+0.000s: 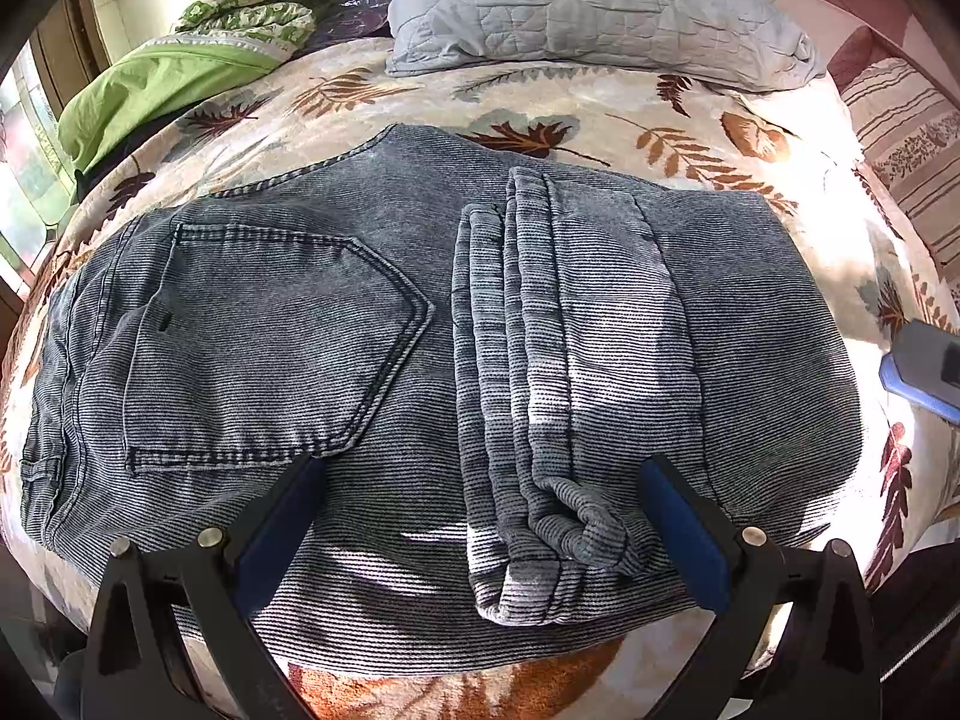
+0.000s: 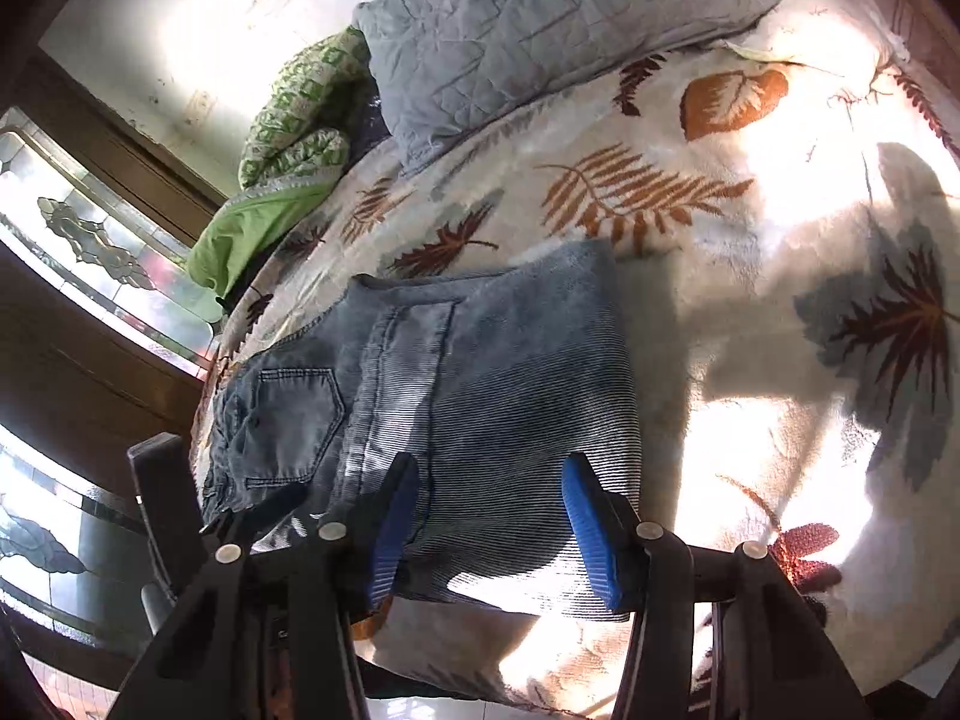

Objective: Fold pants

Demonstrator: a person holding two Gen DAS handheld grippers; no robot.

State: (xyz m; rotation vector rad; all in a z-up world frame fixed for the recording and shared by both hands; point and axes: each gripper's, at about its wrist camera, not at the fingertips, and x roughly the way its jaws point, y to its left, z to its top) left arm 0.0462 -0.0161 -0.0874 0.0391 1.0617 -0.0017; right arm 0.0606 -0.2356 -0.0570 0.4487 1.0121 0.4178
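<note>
Grey-blue corduroy pants (image 1: 372, 324) lie folded on the bed, back pocket (image 1: 270, 348) at the left, leg cuffs (image 1: 540, 420) folded over onto the right half. My left gripper (image 1: 486, 510) is open just above the pants' near edge, its jaws either side of the cuff ends, holding nothing. In the right wrist view the pants (image 2: 480, 396) lie ahead, and my right gripper (image 2: 489, 522) is open and empty over their near right end. The right gripper's tip (image 1: 924, 372) shows at the left view's right edge.
The bed carries a cream blanket with a leaf print (image 1: 600, 102). A grey quilted pillow (image 1: 588, 6) and a green patterned quilt (image 1: 198, 60) lie at the far side. A window with patterned glass (image 2: 90, 240) is on the left beyond the bed.
</note>
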